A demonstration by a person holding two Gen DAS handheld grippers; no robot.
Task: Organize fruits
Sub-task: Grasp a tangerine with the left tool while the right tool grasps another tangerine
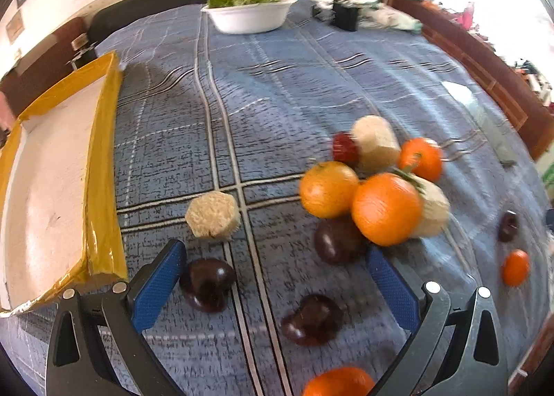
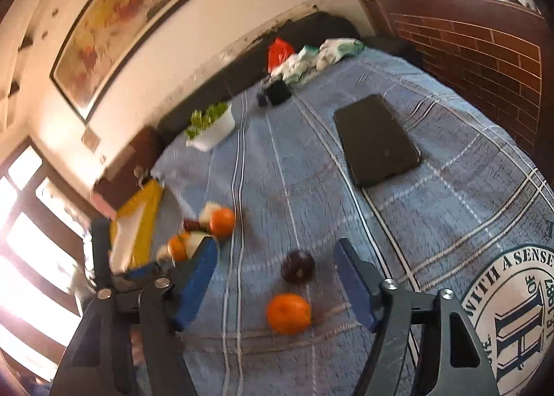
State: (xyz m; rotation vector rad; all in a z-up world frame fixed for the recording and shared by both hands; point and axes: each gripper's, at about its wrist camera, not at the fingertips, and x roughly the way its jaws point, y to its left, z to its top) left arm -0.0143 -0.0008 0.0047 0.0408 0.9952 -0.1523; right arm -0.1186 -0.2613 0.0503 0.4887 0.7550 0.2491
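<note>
An orange (image 2: 288, 313) and a dark plum (image 2: 297, 266) lie on the bedspread (image 2: 450, 195) low in the right wrist view, between the right gripper (image 2: 277, 278) fingers, which stand apart and hold nothing. The left gripper (image 1: 277, 288) gapes empty over more plums (image 1: 207, 283). Round fruit on soft cloth may roll off when nudged, well short of the yellow tray (image 1: 104, 160) at left.

Left gripper (image 1: 277, 278): dark plum (image 1: 207, 284) just inside its left finger, another plum (image 1: 311, 320) between the jaws, bare blue blanket (image 1: 277, 112) ahead. Orange-and-corn heap (image 1: 377, 184) blocks ahead-right; yellow tray (image 1: 104, 167) walls off the left.

Right gripper (image 2: 275, 278): plum (image 2: 297, 266) and orange (image 2: 288, 313) between the spread jaws; black tablet (image 2: 377, 139) ahead-right, open cloth between.
</note>
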